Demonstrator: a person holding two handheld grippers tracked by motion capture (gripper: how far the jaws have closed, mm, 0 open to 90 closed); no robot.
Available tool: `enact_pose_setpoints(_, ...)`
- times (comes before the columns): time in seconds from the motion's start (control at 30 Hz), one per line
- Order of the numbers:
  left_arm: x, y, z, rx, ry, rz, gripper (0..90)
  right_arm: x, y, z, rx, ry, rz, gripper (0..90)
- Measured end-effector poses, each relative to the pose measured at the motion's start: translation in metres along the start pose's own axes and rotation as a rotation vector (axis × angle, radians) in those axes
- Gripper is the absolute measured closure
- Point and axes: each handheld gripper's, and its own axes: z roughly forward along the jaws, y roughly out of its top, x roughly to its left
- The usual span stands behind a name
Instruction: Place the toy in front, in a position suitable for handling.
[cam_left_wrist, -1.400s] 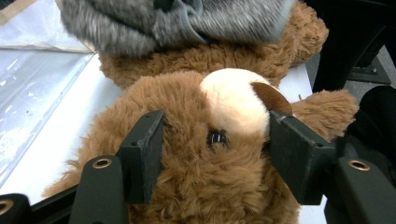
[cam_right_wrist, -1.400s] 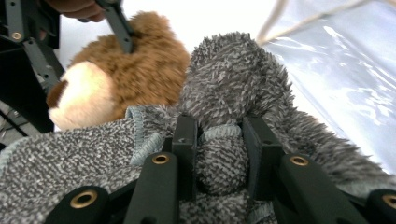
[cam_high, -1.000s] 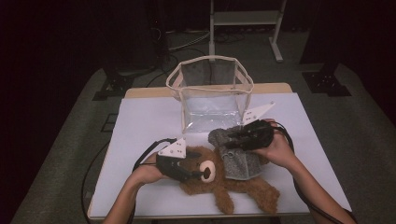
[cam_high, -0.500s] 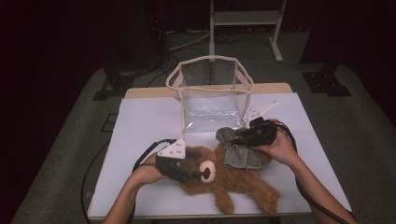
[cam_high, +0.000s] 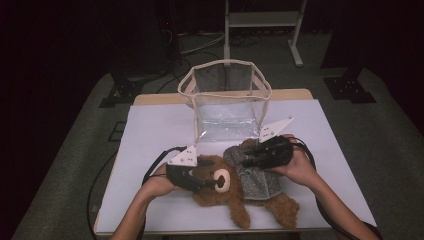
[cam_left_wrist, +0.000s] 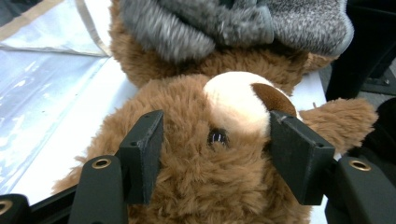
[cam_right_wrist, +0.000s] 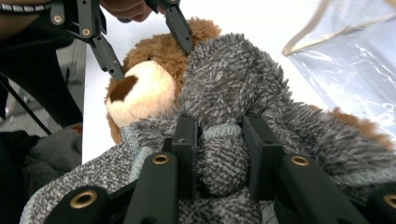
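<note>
A brown teddy bear (cam_high: 240, 212) lies on its back on the white table (cam_high: 150, 130), wearing a grey knitted hooded top (cam_high: 257, 182). My left gripper (cam_high: 212, 184) clamps the bear's head from both sides; its jaws press into the fur (cam_left_wrist: 196, 112) beside the cream muzzle (cam_left_wrist: 233, 100). My right gripper (cam_high: 245, 162) is shut on a fold of the grey top (cam_right_wrist: 233, 84) at the hood, just behind the head. The right gripper view looks past its own jaws (cam_right_wrist: 218, 154) to the left gripper (cam_right_wrist: 152, 60) at the bear's muzzle (cam_right_wrist: 140, 98).
A clear plastic bag with a cream rim (cam_high: 227, 95) stands open just beyond the bear, at the table's middle back. Black cables trail from both grippers over the table. A metal stand (cam_high: 260, 20) is on the floor behind.
The right gripper has dropped slightly toward the bear's head with the grey fabric held in it. The left gripper has stayed clamped on the head.
</note>
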Motion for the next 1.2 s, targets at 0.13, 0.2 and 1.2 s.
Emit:
enact_pose_setpoints(0.13,0.004,0.001,0.0,-0.008,0.044,-0.023,37.5,0.004,-0.003,-0.009,-0.021,-0.004,0.01,68.1)
enact_pose_setpoints(0.2,0.006,0.001,0.0,-0.015,0.088,-0.047,37.5,0.011,0.0,-0.009,-0.02,0.0,-0.01,68.1)
enact_pose_setpoints(1.2,0.006,0.004,0.006,0.026,0.179,-0.046,36.6,0.05,-0.023,0.018,0.034,0.064,-0.077,68.3)
